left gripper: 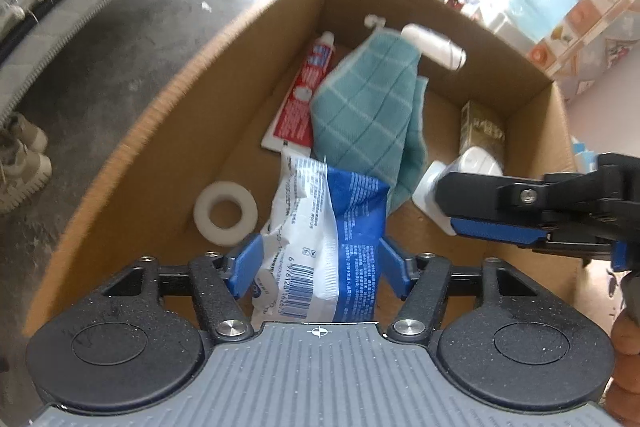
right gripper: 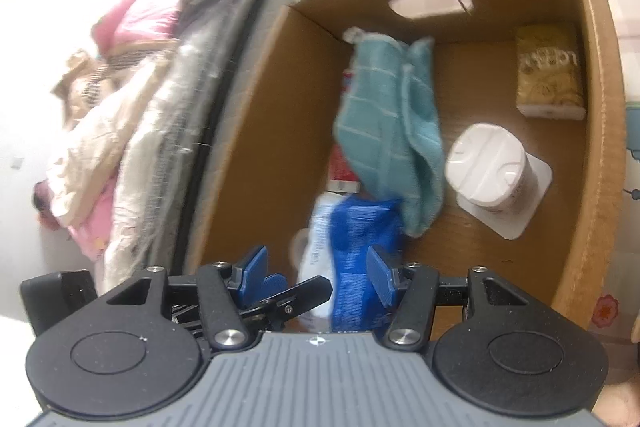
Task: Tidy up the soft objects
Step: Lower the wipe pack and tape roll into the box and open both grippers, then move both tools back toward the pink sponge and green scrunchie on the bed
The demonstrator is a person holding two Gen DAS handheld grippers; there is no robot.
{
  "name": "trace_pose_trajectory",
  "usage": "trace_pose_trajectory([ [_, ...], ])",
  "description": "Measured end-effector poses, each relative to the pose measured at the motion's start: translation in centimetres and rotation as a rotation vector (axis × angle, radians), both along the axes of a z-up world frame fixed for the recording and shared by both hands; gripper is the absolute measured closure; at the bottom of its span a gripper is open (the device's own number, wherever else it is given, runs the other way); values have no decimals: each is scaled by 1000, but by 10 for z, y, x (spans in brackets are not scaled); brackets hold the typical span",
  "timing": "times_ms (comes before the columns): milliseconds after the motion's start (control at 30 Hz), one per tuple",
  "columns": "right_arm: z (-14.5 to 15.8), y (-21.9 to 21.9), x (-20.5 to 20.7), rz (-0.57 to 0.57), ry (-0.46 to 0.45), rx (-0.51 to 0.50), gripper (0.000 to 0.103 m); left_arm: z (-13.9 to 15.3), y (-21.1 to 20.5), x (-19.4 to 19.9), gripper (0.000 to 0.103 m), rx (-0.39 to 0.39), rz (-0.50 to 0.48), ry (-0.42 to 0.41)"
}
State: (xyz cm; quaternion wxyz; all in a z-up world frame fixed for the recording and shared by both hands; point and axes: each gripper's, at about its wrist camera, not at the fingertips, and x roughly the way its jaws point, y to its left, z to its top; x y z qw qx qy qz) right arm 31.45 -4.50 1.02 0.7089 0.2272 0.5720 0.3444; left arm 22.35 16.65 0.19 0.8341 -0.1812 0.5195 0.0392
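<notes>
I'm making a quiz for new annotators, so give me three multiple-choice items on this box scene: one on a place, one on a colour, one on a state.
1. Where does the white tape roll lie?
A. On the floor of the cardboard box
B. On the concrete outside
C. On top of the cloth

2. What colour is the checked cloth?
A. Red
B. Teal
C. Yellow

3. How does the left gripper stand to the blue-and-white packet?
A. Far from it
B. Shut with nothing between
C. Apart, with the packet between its fingers

Answers: 1 A, the roll rests on the brown bottom beside the packet. 2 B, the cloth is teal with pale lines. 3 C, a blue finger shows on each side of the packet.
</notes>
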Motion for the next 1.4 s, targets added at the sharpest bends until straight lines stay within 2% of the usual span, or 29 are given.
trace_pose_trajectory([
  [100, 20, -9, -14, 15, -69, 43, 34, 16, -5, -13, 29, 36, -11, -62],
  [233, 54, -31, -45, 39, -192, 97, 22, 40, -16, -39, 14, 67, -54, -171],
  [367, 82, -68, -92, 4, -346, 139, 2, 63, -32, -74, 6, 111, -106, -330],
  [433, 88, -91, -118, -31, -408, 167, 1, 71, -43, -94, 4, 154, -125, -414],
  [500, 88, -114, -143, -71, -456, 190, 0, 76, -52, -110, 4, 182, -143, -465],
  [600, 82, -150, -181, -152, -535, 178, 0, 77, -65, -126, 4, 175, -186, -482],
  [667, 77, -174, -205, -231, -588, 126, 0, 77, -74, -132, 0, 145, -241, -459],
  [733, 71, -197, -225, -300, -633, 41, 0, 77, -88, -141, 0, 125, -287, -466],
  [867, 56, -231, -254, -418, -682, -160, 0, 77, -118, -161, 0, 150, -332, -521],
  [933, 50, -247, -266, -470, -701, -225, 0, 79, -133, -170, 0, 142, -360, -540],
  [1067, 41, -278, -276, -545, -722, -257, 0, 84, -167, -166, 0, 95, -431, -533],
  [1167, 37, -296, -282, -591, -747, -259, 0, 91, -196, -158, 0, 87, -494, -523],
  [1300, 38, -325, -285, -609, -769, -250, 0, 105, -234, -141, 0, 51, -575, -515],
  [1400, 45, -344, -279, -610, -802, -278, 0, 117, -261, -123, 0, 38, -604, -544],
])
